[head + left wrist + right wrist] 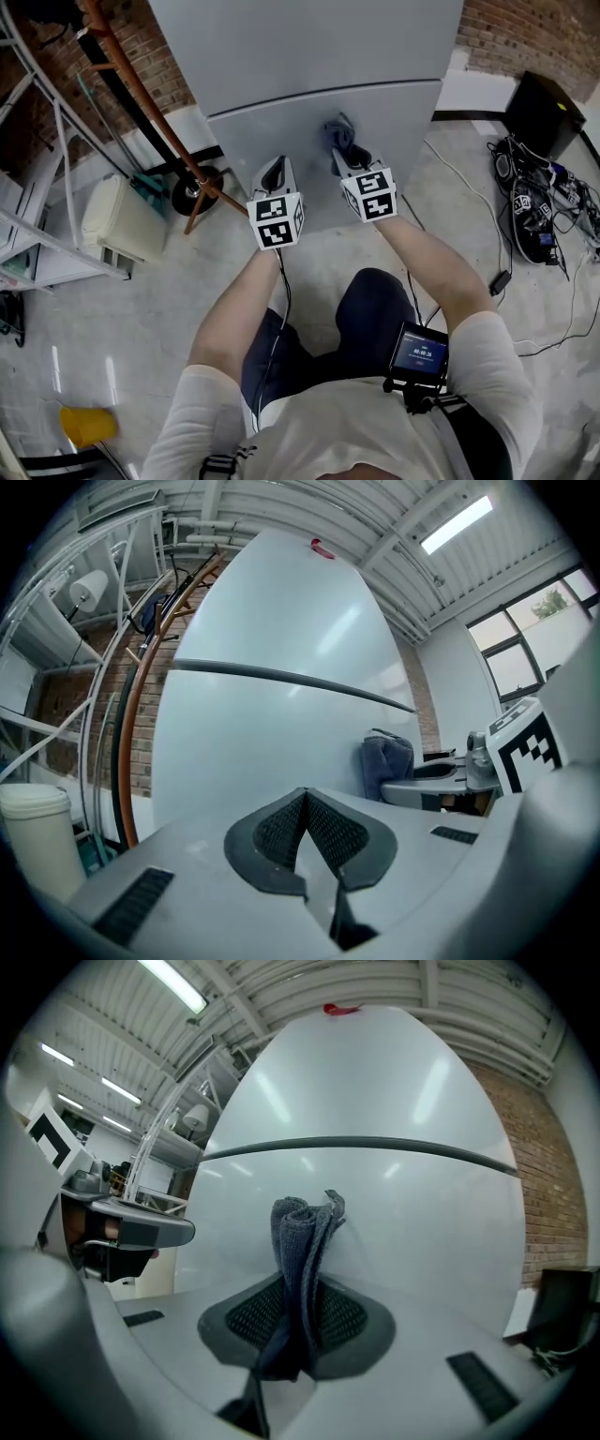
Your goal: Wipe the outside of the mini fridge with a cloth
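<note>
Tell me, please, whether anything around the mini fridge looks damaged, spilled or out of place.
Nothing looks damaged or spilled. The mini fridge stands upright, its front unmarked. Only the loose tangle of cables on the floor looks untidy.

Pale concrete floor (pixel 159 309) under me, glossy in patches. Mini fridge (pixel 309 112) stands on it straight ahead. Left of fridge: black wheel (pixel 195 192) near its base, cream box (pixel 117 220) beside that, white rack (pixel 37 234) at far left. Yellow object (pixel 86 424) low left, well apart from rest. Right side: black box (pixel 548 112) by wall, tangle of cables (pixel 539 211), small black adapter (pixel 501 281) on lead.
</note>
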Tool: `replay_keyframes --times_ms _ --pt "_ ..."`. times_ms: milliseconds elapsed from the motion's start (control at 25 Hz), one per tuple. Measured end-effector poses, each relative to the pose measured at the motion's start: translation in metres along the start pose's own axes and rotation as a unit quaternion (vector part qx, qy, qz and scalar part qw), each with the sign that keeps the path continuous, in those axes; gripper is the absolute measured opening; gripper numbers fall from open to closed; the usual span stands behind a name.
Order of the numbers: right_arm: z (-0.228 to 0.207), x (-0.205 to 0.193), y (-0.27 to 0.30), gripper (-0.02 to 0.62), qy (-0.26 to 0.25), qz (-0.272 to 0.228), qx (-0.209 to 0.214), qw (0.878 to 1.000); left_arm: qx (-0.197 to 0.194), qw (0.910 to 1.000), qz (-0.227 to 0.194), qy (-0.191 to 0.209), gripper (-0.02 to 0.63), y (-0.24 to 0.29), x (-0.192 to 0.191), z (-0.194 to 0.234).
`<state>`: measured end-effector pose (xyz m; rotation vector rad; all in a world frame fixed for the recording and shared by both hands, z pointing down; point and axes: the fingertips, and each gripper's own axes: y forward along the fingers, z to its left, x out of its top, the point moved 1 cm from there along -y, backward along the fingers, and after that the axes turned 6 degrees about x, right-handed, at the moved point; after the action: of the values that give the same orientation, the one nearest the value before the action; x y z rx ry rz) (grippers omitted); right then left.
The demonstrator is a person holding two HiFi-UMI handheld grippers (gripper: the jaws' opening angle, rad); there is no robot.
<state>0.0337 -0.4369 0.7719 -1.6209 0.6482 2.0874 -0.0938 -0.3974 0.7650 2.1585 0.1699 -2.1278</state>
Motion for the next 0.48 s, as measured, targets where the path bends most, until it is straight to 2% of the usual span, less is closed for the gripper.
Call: replay_keyframes --times_ms 480 --pt "-0.108 -0.037 -0.049 0.08 0.02 0.01 -0.074 0.997 -0.045 0.9989 0.004 0.007 0.0 0.035 -0.004 -0.077"
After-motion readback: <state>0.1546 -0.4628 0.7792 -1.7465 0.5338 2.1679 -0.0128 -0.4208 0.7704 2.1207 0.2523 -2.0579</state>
